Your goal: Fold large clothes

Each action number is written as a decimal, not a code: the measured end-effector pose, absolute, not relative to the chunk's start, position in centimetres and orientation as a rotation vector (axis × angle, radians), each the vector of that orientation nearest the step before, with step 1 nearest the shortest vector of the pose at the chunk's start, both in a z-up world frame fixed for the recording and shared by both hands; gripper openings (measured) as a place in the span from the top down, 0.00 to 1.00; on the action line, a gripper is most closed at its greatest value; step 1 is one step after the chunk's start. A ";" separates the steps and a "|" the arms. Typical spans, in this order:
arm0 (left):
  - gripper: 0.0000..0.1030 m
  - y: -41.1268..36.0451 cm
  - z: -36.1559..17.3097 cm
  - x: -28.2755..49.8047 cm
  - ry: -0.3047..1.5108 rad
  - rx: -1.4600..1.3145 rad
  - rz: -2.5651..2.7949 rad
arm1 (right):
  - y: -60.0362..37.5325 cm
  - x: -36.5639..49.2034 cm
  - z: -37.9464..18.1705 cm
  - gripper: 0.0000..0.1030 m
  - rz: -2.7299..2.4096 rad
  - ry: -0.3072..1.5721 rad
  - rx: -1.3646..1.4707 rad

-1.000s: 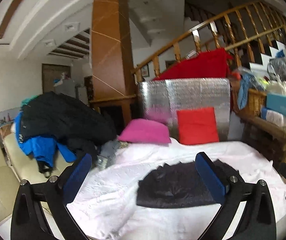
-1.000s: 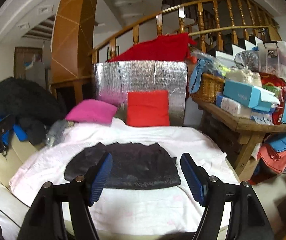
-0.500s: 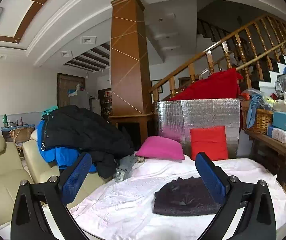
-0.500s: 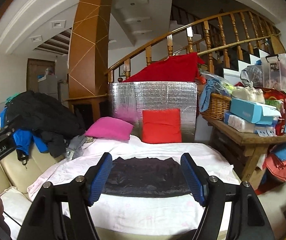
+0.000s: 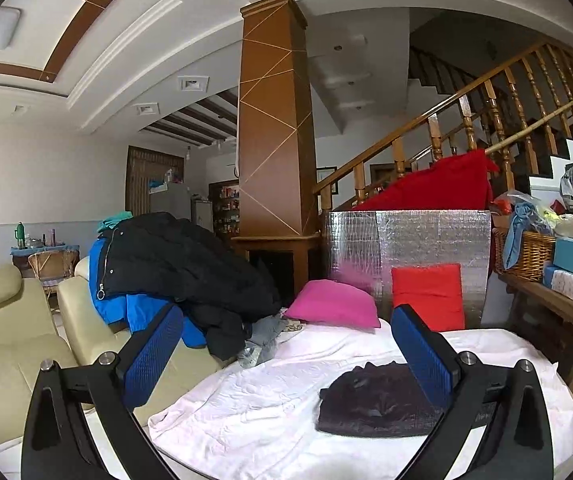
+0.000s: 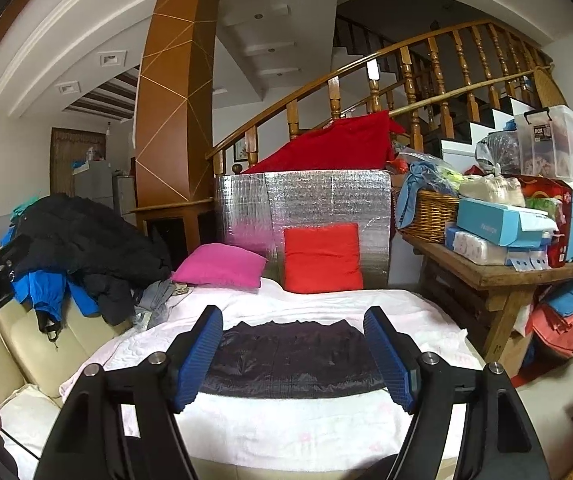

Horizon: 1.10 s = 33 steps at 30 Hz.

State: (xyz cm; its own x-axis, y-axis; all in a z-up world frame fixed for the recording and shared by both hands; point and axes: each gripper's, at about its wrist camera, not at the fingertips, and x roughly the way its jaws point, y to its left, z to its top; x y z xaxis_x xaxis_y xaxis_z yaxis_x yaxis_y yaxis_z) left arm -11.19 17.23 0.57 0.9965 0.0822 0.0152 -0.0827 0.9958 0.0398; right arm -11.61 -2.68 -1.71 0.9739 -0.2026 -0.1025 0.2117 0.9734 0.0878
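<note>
A dark folded garment (image 6: 292, 356) lies flat on the pink-white sheet (image 6: 286, 428) covering the bed; it also shows in the left wrist view (image 5: 374, 404). My right gripper (image 6: 293, 334) is open and empty, held above and in front of the garment. My left gripper (image 5: 286, 334) is open and empty, held high to the garment's left. A pile of clothes, with a black jacket (image 5: 182, 264) over a blue one (image 5: 142, 312), lies on the cream sofa (image 5: 10, 340) at the left.
A pink cushion (image 6: 218, 266) and a red cushion (image 6: 320, 258) lean on a silver foil panel (image 6: 326, 200) at the bed's far edge. A cluttered wooden table (image 6: 506, 272) with boxes and a basket stands right. A wooden pillar (image 5: 274, 140) and stair railing stand behind.
Both grippers have drawn back and tilted up from the garment, so it sits lower and smaller in both views. The garment lies still on the bed.
</note>
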 end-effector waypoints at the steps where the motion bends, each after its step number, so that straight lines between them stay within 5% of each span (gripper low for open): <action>1: 0.00 17.2 0.6 -11.2 -0.013 0.043 0.081 | -2.7 -11.5 -1.8 0.26 -0.214 0.096 0.100; 33: 0.00 17.0 0.1 -10.6 0.027 0.070 0.031 | -3.0 -11.2 -2.5 0.26 -0.248 0.120 0.126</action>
